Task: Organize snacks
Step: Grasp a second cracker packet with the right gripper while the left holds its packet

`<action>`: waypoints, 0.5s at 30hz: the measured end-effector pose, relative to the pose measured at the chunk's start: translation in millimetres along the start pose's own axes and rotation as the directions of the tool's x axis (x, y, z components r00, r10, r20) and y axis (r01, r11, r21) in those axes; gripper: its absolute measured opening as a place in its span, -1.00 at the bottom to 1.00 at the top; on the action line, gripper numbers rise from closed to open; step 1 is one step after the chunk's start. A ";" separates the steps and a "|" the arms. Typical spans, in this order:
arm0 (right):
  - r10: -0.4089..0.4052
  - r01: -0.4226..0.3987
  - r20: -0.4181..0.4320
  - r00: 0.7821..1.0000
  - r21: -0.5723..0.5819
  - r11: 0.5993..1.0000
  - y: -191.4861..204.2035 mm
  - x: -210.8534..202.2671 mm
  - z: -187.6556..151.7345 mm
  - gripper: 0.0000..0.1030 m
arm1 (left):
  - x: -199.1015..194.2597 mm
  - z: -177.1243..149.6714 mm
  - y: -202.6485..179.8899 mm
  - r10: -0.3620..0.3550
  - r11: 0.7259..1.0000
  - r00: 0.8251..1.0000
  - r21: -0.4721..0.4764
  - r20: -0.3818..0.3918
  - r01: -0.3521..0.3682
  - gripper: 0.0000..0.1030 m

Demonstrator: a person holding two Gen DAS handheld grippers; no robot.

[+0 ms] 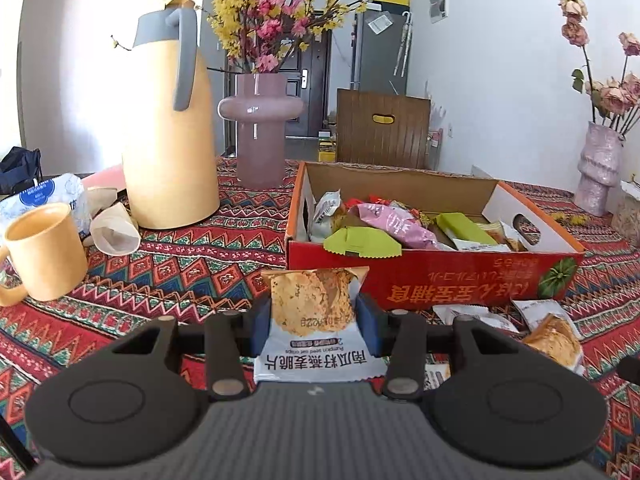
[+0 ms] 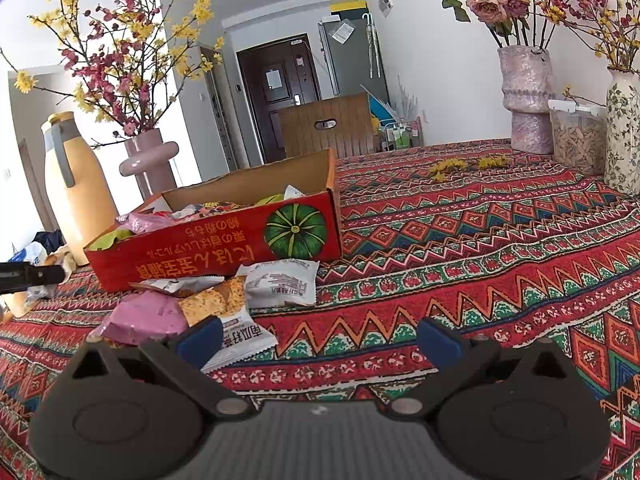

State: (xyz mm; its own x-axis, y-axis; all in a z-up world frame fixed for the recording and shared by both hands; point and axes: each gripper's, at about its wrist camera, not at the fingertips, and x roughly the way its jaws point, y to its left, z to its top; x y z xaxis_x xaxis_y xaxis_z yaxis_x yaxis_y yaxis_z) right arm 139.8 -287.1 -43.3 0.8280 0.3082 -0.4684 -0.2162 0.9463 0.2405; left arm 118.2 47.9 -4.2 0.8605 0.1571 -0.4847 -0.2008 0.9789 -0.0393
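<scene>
My left gripper (image 1: 316,322) is shut on a white oat-crisp snack packet (image 1: 316,320), held above the cloth just in front of the red cardboard box (image 1: 440,276). The box holds several snack packets, green (image 1: 362,242) and pink (image 1: 394,224) among them. My right gripper (image 2: 320,338) is open and empty, low over the tablecloth. To its left lies a pile of loose packets: a pink one (image 2: 146,316), an oat-crisp one (image 2: 224,312) and a white one (image 2: 282,282), in front of the red box (image 2: 224,240).
A tall yellow thermos jug (image 1: 168,136), a mauve flower vase (image 1: 260,128), a yellow mug (image 1: 42,250) and paper cups (image 1: 114,228) stand left of the box. More loose packets (image 1: 552,336) lie at its right front. Vases (image 2: 528,96) and a clear container (image 2: 576,140) stand far right.
</scene>
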 end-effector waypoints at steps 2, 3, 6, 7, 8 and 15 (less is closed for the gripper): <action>0.000 0.000 -0.001 1.000 0.000 1.000 0.0 0.0 0.0 1.00 | 5.6 -4.0 2.1 0.006 1.000 1.000 -0.008 -0.004 -0.007 -0.12; 0.000 0.000 -0.001 1.000 -0.001 1.000 0.0 0.1 -0.1 1.00 | 7.6 -5.4 3.5 0.007 1.000 1.000 -0.013 -0.004 -0.007 -0.12; -0.001 0.001 -0.002 1.000 -0.001 1.000 -0.1 0.4 0.0 1.00 | 8.5 -6.4 7.8 0.002 1.000 1.000 -0.031 0.006 -0.001 -0.12; -0.002 0.002 -0.003 1.000 -0.001 1.000 0.2 0.8 -0.2 1.00 | 7.6 -7.4 8.1 0.003 0.999 1.000 -0.032 0.012 -0.003 -0.11; -0.004 0.004 -0.003 1.000 -0.002 1.000 0.8 1.2 -0.2 1.00 | 7.2 -8.3 8.3 0.008 0.999 1.000 -0.031 0.019 -0.007 -0.11; -0.021 0.021 -0.002 1.000 -0.013 1.000 4.2 1.2 -0.2 1.00 | 5.2 -10.8 9.0 0.001 0.999 1.000 -0.038 0.028 0.000 -0.11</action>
State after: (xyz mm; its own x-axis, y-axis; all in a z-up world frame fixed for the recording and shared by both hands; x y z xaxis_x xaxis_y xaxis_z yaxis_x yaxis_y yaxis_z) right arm 139.8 -282.7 -43.0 0.8313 0.2885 -0.4750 -0.2057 0.9538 0.2192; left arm 115.9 56.1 -16.5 0.8729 0.1619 -0.4603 -0.2187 0.9731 -0.0726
